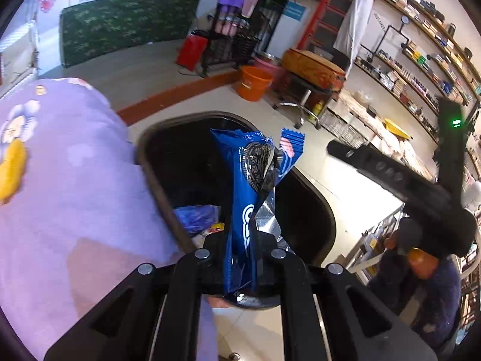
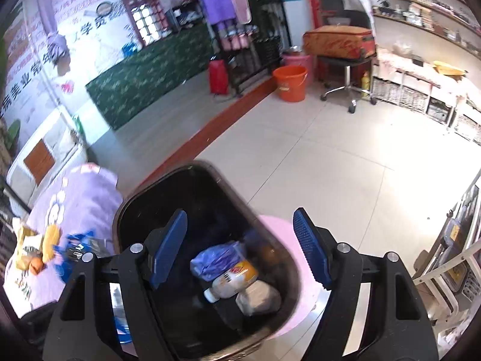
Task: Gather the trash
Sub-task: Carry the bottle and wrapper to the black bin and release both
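Over the open black trash bin (image 1: pixel 312 210), the left gripper (image 1: pixel 243 249) has its jaws clamped on a blue Oreo wrapper (image 1: pixel 243 198). This wrapper stands upright between them, torn open at the top with its silver lining showing, and it hangs above the bin's mouth. Beside the bin, on the left of that view, lies a lilac cloth with a flower print (image 1: pixel 60 180). The right gripper (image 2: pixel 240 249) hangs over the same bin (image 2: pixel 132 204) with its jaws spread wide and nothing between the blue pads (image 2: pixel 312 249). Down in the bin lie a crumpled blue plastic bag (image 2: pixel 216 258), a small white bottle with an orange label (image 2: pixel 231 279) and a grey wad (image 2: pixel 258 297). In the right wrist view, more blurred wrappers (image 2: pixel 33 249) lie on the lilac cloth to the left of the bin. Farther off, an orange bucket (image 2: pixel 290 82) stands on the tiled floor (image 2: pixel 315 150).
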Tool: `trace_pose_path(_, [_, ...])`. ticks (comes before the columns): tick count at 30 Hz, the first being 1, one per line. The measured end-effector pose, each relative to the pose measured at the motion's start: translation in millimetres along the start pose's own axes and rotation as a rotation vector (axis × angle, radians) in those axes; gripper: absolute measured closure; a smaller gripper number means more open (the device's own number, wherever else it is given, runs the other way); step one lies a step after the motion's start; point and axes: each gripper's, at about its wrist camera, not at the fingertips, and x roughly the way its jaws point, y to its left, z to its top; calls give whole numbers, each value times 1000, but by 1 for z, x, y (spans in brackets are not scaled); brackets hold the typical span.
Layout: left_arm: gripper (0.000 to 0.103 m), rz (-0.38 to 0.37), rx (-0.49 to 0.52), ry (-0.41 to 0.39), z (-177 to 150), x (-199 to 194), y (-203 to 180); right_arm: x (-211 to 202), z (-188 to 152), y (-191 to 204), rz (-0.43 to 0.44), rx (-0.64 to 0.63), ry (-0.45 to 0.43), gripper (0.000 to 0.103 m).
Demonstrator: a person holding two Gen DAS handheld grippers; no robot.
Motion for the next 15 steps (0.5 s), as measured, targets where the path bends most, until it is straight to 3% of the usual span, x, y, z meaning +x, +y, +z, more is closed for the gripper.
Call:
trace_pose_path(10, [93, 30, 90, 102, 6, 45, -27, -10, 7, -26, -41, 66, -39, 30])
trace_pose_path(12, [85, 28, 87, 122, 6, 50, -25, -10, 8, -29, -47, 75, -46, 30])
trace_pose_path(14, [53, 12, 74, 131, 5, 52, -23, -10, 9, -32, -48, 84, -48, 30])
trace_pose_path(15, [45, 1, 70, 119, 4, 50, -23, -9, 10, -33, -49, 87, -48, 30])
